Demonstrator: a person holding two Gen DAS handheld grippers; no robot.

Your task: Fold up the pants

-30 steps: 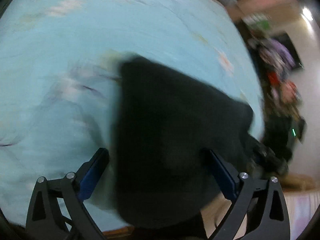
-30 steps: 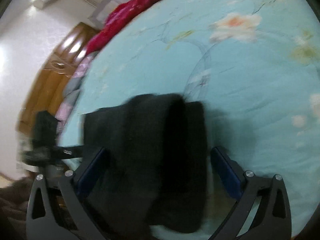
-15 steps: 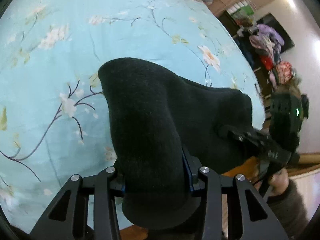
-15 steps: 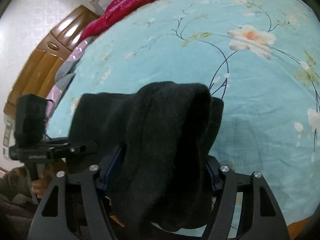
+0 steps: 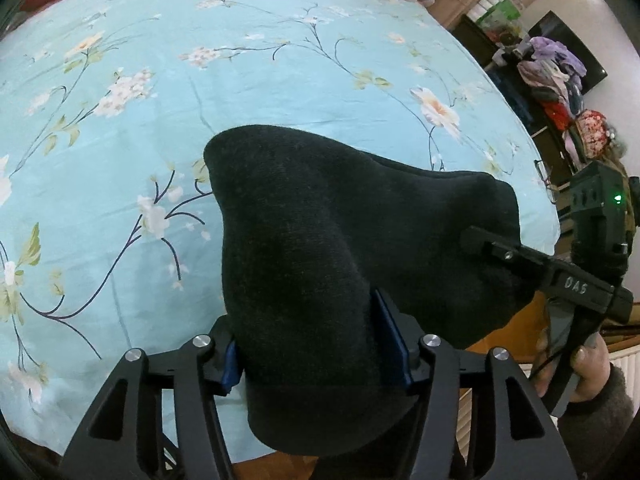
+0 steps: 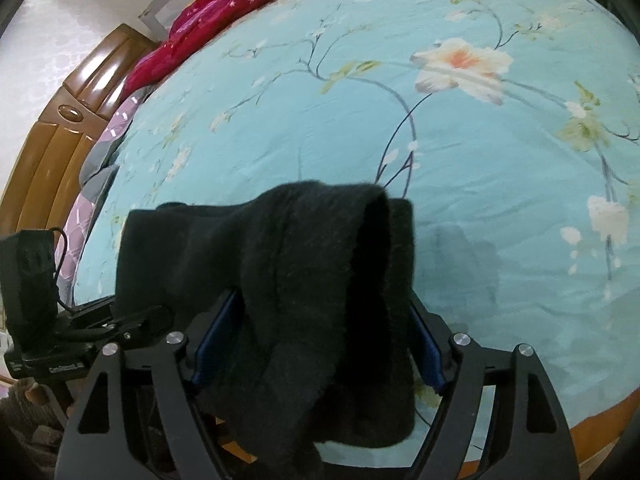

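My left gripper [image 5: 316,344] and right gripper [image 6: 316,340], jaws opening slightly, clamp the pants [image 5: 320,240], soft and thick, bunched toward twelve o'clock.

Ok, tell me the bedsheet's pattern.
Light blue bedsheet with pale flowers on thin dark branches; clearest in the right wrist view.

Black pants [image 5: 360,240]; light blue bedsheet [image 5: 200,80] with floral print.

Pants [image 5: 320,240] hang between both tongs above the bed [image 5: 120,120].
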